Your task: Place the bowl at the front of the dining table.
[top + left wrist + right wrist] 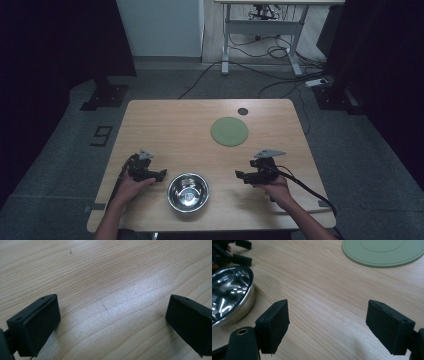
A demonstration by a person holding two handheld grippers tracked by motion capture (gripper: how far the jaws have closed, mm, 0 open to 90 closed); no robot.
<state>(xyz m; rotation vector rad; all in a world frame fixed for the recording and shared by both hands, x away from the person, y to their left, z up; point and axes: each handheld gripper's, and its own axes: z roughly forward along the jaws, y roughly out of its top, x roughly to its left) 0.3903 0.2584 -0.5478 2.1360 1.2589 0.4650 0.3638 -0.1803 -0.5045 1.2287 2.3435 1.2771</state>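
Note:
A shiny steel bowl (188,192) sits empty near the table's front edge, between my two hands. My left gripper (162,175) rests just left of the bowl, pointing right at it, jaws open over bare wood (112,310). My right gripper (240,175) hovers to the bowl's right, pointing left, jaws wide open with nothing between them (327,315). In the right gripper view the bowl (229,295) lies at the left, apart from the jaws, and the left gripper (237,252) shows beyond it. A flat round green mat (229,131) lies farther back on the table (384,252).
The wooden table (170,130) has a small dark disc (243,111) near its far edge. Beyond it, on the grey floor, stand a desk frame (262,30), loose cables and a power strip (320,81). Dark curtains flank both sides.

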